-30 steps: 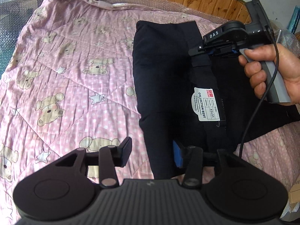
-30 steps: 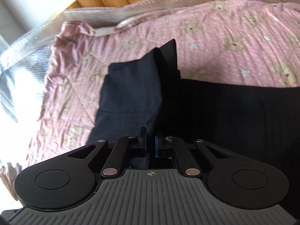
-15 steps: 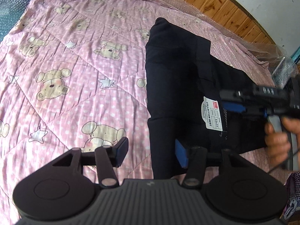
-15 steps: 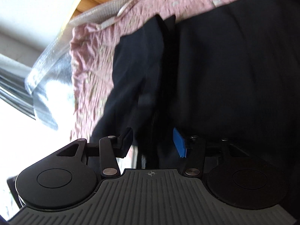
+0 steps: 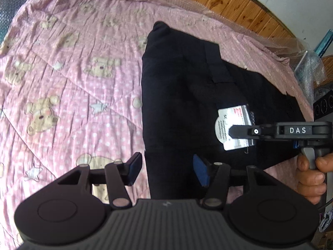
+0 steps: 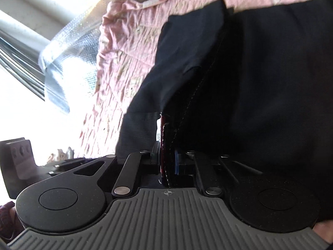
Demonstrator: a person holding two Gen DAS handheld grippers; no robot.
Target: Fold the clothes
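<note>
Black trousers (image 5: 187,104) lie partly folded on a pink bear-print quilt (image 5: 72,83), with a white size label (image 5: 233,129) on the waistband. My left gripper (image 5: 166,169) is open, jaws straddling the near edge of the trousers. My right gripper (image 5: 235,131) reaches in from the right at the label, held by a hand (image 5: 312,175). In the right wrist view the right gripper (image 6: 168,160) is shut on the waistband edge of the trousers (image 6: 260,83), with the label's edge between the pads.
A wooden headboard (image 5: 229,0) and bubble wrap (image 5: 308,66) border the far side of the bed. The quilt (image 6: 124,52) extends left of the trousers. A bright window and bubble wrap (image 6: 62,62) lie beyond the bed's edge.
The right gripper opened, came down from the far waistband to the label end of the waistband, and closed on the fabric there. The left gripper stayed open over the near edge.
</note>
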